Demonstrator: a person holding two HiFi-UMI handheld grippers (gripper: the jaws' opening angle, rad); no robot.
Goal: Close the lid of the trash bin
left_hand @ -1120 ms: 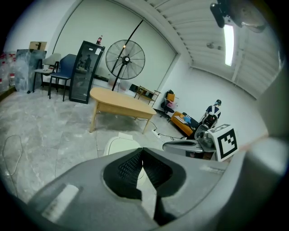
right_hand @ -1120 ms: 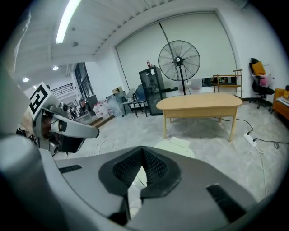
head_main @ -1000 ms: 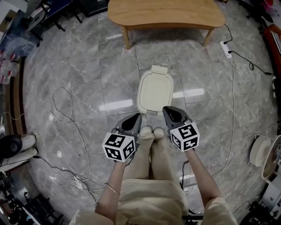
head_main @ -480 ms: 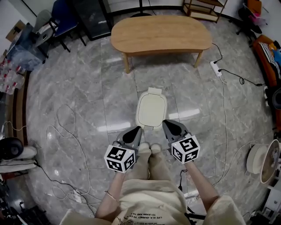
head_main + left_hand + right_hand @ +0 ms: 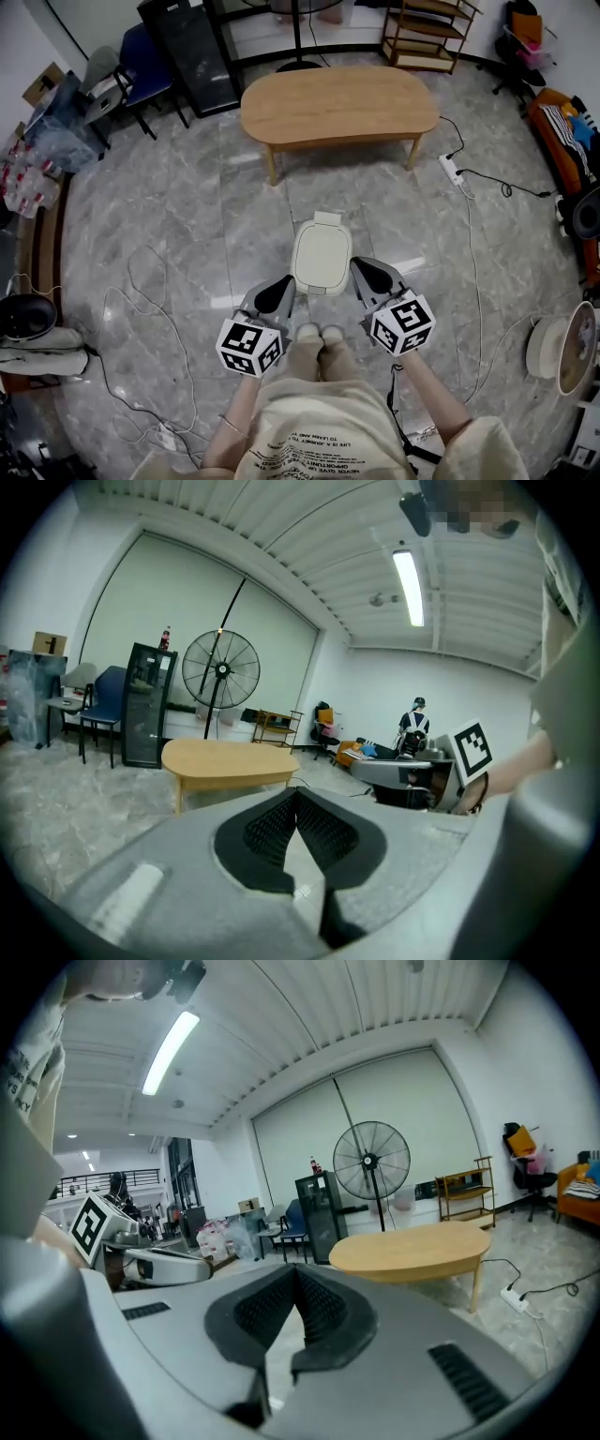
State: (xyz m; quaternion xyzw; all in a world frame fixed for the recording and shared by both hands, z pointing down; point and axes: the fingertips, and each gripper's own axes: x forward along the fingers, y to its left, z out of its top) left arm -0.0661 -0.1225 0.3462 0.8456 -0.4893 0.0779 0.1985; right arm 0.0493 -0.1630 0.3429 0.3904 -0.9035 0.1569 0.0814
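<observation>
the trash bin [image 5: 327,221] was seen on the marble floor [image 5: 187,234] just ahead of the feet, its lid [image 5: 321,258] lying flat. it was flanked by the left gripper [image 5: 281,286] and right gripper [image 5: 364,270], both pressed shut on nothing. an unlatched lid springing open was judged the only remaining risk.

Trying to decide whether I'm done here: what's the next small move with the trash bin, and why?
Probably just draw the left gripper and right gripper back to rest. The trash bin lid looks flat and shut. Both grippers show jaws together with nothing between them, and both face the wooden table.
</observation>
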